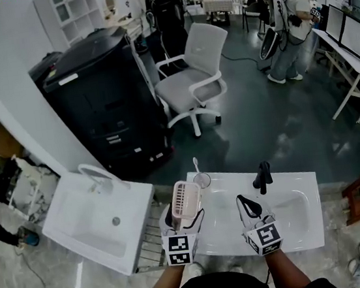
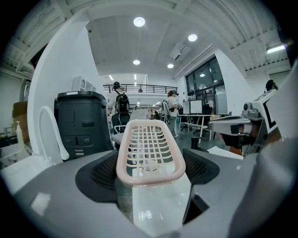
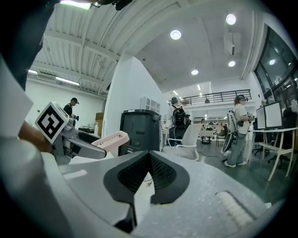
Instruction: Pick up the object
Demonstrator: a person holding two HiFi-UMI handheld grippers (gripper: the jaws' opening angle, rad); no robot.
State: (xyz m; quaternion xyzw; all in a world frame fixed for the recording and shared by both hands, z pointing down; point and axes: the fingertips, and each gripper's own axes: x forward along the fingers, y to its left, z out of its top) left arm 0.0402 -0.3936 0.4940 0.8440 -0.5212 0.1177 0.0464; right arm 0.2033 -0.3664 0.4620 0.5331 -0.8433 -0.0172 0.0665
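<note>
Left gripper [image 1: 185, 222] has its jaws clamped on the pink slotted plastic basket [image 1: 187, 198], held up over the left edge of the white rectangular washbasin [image 1: 294, 214]. Right gripper [image 1: 251, 208] is just beside it, jaws pinched together on nothing. There's open basin to its right, and a black tap [image 1: 262, 176] at the far rim.

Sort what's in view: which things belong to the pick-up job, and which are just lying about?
Job: pink tray, held in the left tool.
Lying about: sink, faucet, cup, chair, black machine; the right tool is shut and empty.
</note>
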